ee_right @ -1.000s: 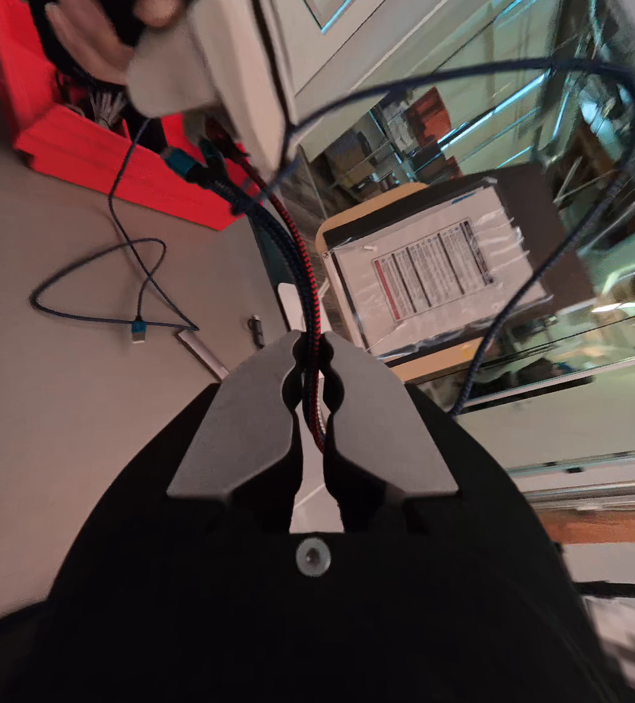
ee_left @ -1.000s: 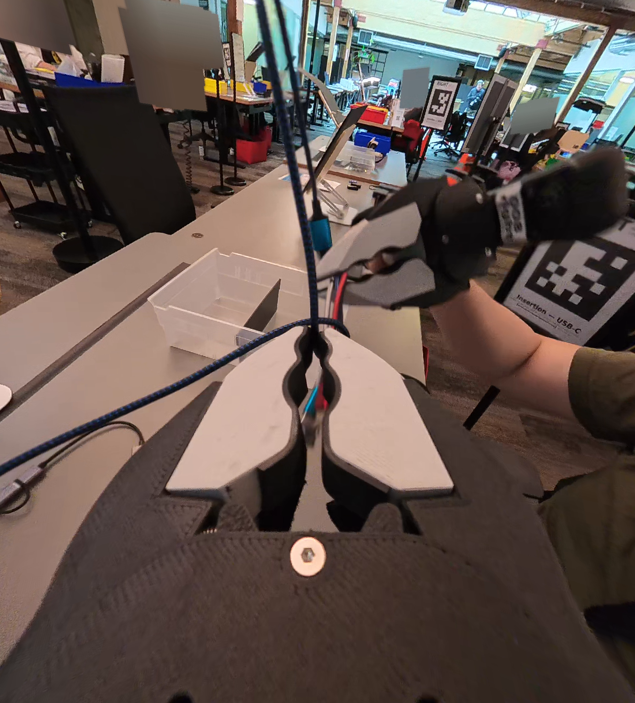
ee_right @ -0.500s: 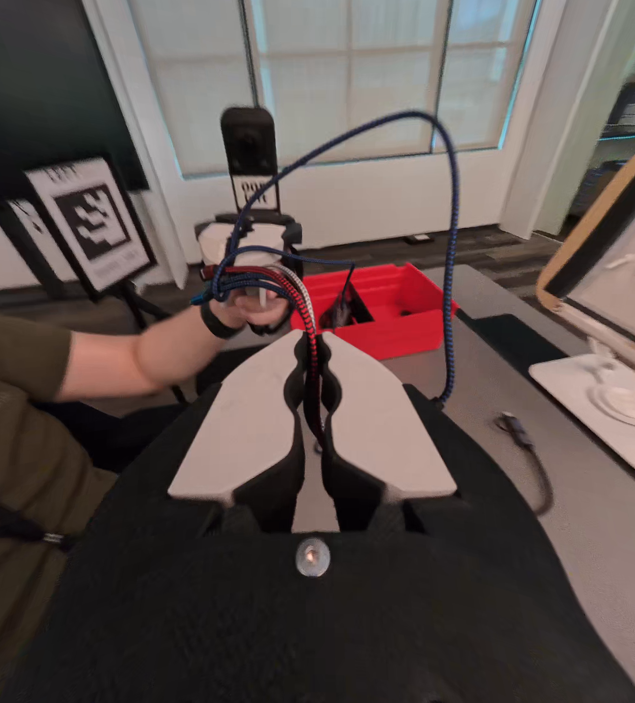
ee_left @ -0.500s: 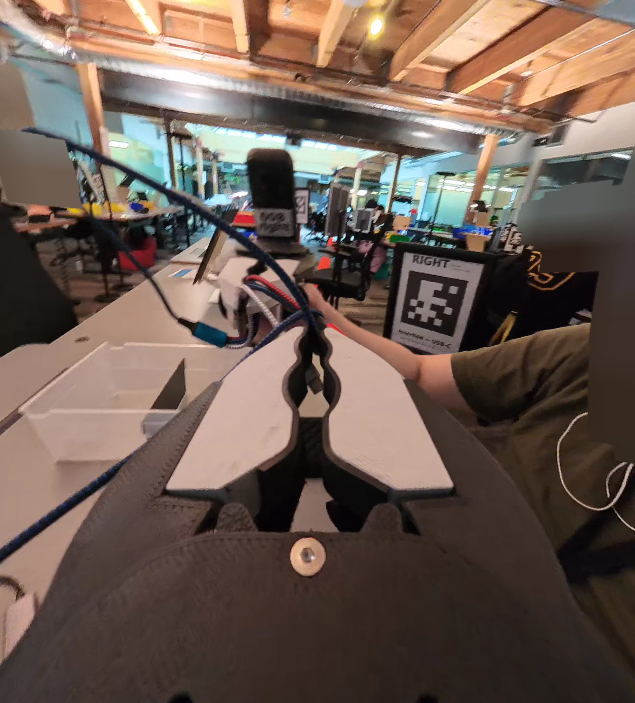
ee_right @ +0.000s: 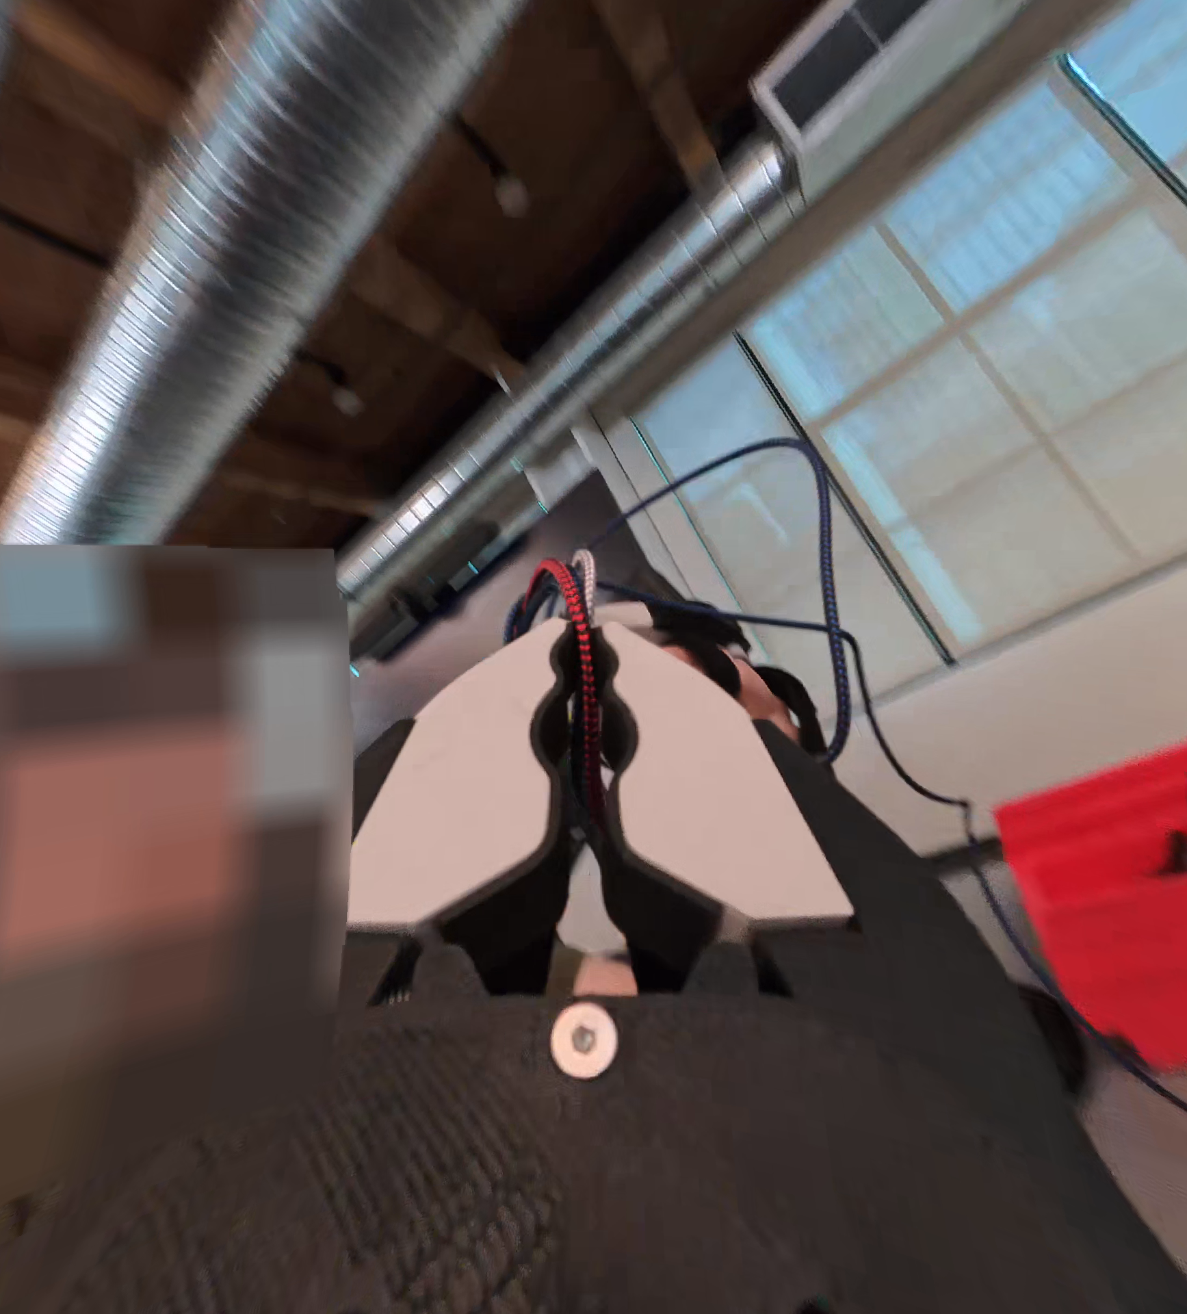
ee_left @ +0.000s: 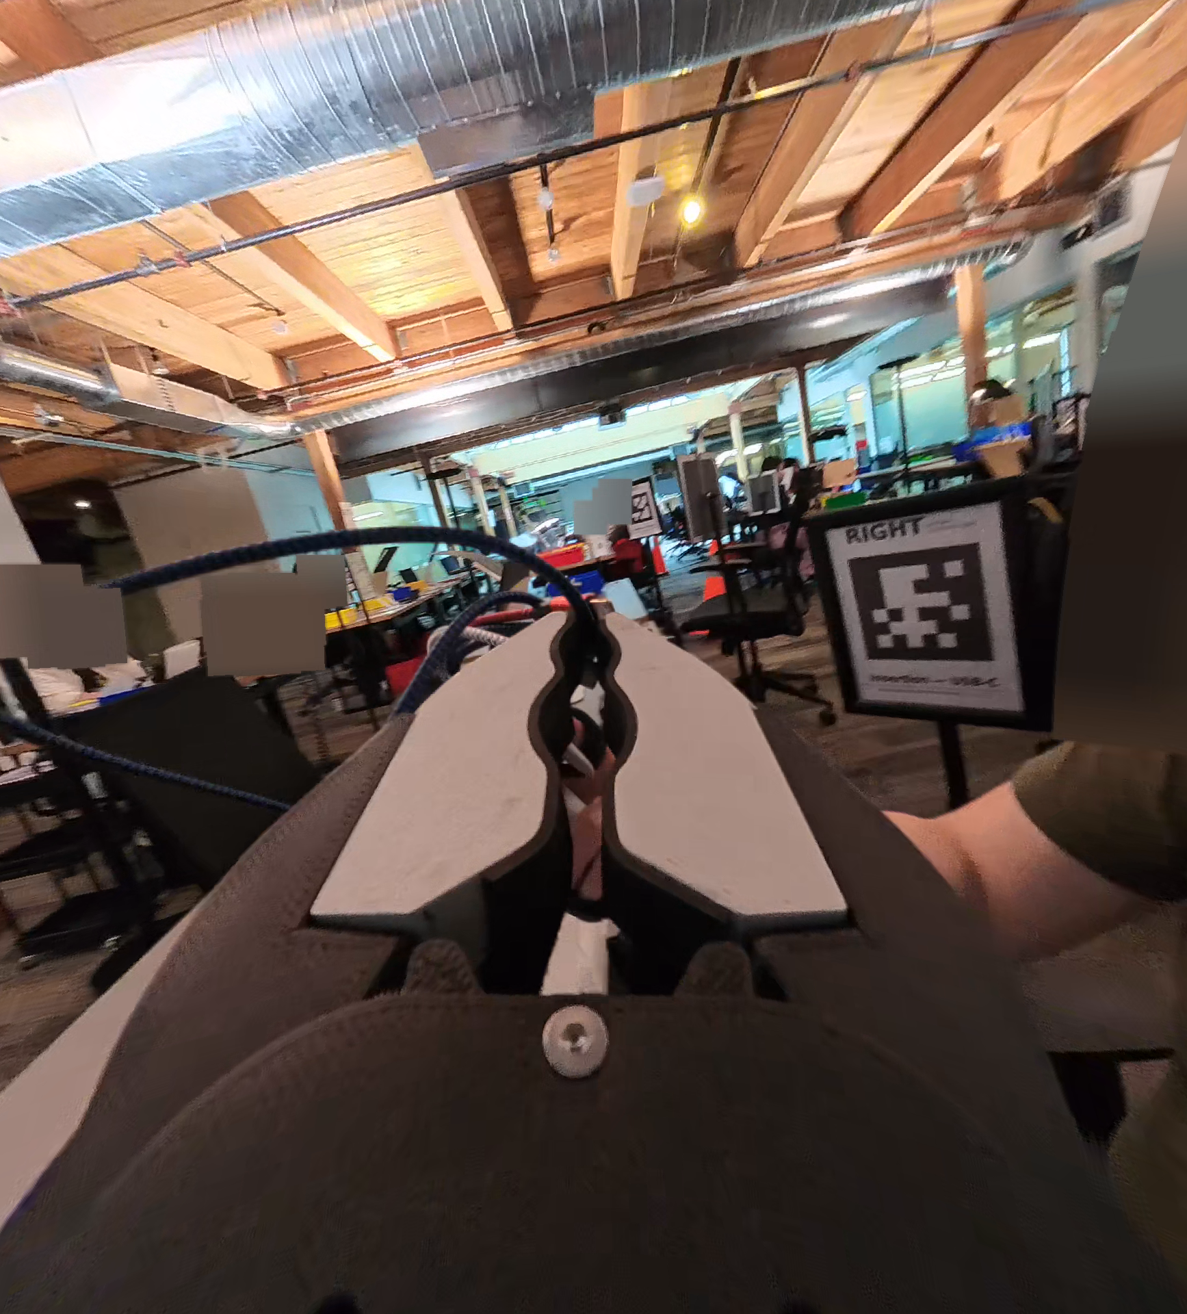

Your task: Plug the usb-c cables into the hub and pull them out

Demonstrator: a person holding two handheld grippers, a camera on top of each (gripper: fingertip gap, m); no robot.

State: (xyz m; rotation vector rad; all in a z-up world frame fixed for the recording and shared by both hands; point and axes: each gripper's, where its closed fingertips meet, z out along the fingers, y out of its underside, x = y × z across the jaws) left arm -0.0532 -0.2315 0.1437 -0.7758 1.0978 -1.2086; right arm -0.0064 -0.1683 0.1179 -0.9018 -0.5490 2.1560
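Observation:
My left gripper [ee_left: 580,624] is shut on a dark blue braided cable [ee_left: 292,546], which loops out to the left and back under the fingers. Red and white cables [ee_left: 505,620] bunch just behind its tips. My right gripper [ee_right: 580,627] is shut on a red-and-black braided cable [ee_right: 584,682]. A bundle of blue, red and white cables [ee_right: 562,577] rises from its tips, and a thin blue cable [ee_right: 821,498] loops to the right. The right wrist view is blurred. Both grippers point up toward the ceiling. The hub is not in view.
A sign stand with a black-and-white marker [ee_left: 921,611] stands at the right. The person's arm [ee_left: 1002,874] reaches in from the right. A strip of grey table [ee_left: 22,1109] shows at lower left. A red bin [ee_right: 1130,896] sits at the right. The gap from one gripper's tips to the other's is roughly 9 centimeters.
Both grippers have tilted upward, so the views now show ceiling and windows. The clear tray and most of the table have left the left view. Both stay shut on their cables.

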